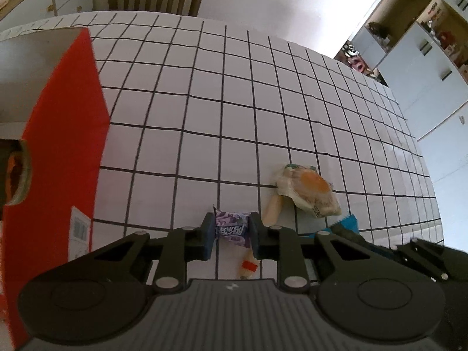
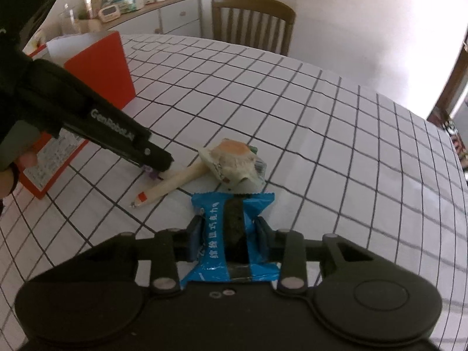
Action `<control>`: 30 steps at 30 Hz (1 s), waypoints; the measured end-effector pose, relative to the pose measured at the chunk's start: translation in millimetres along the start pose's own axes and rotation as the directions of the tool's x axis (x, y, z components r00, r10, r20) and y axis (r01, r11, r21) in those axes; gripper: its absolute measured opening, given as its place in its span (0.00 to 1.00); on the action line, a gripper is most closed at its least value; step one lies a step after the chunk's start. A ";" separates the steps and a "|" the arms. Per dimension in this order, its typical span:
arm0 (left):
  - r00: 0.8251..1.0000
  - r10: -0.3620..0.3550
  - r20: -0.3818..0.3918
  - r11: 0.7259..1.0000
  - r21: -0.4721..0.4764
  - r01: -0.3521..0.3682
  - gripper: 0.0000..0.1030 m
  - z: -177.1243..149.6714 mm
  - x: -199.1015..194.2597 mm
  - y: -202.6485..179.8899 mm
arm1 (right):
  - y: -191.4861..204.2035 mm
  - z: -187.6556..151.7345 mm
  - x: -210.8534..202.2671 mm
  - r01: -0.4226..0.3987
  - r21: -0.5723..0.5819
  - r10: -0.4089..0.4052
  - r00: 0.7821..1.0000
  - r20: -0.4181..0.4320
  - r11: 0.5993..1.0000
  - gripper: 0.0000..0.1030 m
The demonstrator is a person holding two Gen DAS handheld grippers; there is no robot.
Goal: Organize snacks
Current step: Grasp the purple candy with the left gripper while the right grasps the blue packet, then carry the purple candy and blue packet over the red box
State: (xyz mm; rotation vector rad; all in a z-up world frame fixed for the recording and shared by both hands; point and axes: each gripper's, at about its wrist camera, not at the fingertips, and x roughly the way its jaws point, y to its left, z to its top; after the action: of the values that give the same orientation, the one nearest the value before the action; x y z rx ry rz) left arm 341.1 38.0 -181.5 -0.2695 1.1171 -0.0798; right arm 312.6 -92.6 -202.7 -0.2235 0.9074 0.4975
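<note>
On the checked counter [image 2: 321, 111] by the red box [image 1: 67, 134], the left gripper [image 1: 231, 231] has its jaws closed on a purple candy [image 1: 232, 228], the right gripper [image 2: 229, 234] on a blue snack bar [image 2: 234, 222]. Pick-up is under way; next, likely lifting both toward the box.

We see our right gripper [image 2: 229, 235] clamped on a blue snack packet [image 2: 231, 234] (dark bar inside); the cream stick [image 2: 172, 182] lies far left.

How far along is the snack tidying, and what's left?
Nothing looks stowed yet. The left hand-held gripper pinches a purple candy; the right hand-held gripper clamps a blue packet. Left on the tablecloth: a sausage stick and a clear-wrapped pastry, beside the red box.
</note>
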 end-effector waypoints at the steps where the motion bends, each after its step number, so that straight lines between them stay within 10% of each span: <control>1: 1.000 -0.002 0.004 1.000 -0.005 0.002 0.23 -0.6 -2.9 1.8 | -0.7 -1.7 -3.1 -0.002 0.015 0.002 1.000 0.003 1.000 0.34; 30: 0.988 -0.089 0.126 0.995 -0.036 0.094 0.22 -44.0 -144.7 24.1 | 63.8 -5.0 -131.9 -0.076 0.059 0.068 0.989 0.133 0.995 0.34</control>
State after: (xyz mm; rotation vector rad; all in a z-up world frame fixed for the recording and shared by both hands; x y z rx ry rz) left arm 236.5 82.2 -78.9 -0.3587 0.9837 -0.1196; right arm 209.5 -81.2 -99.2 -0.0986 0.8044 0.5427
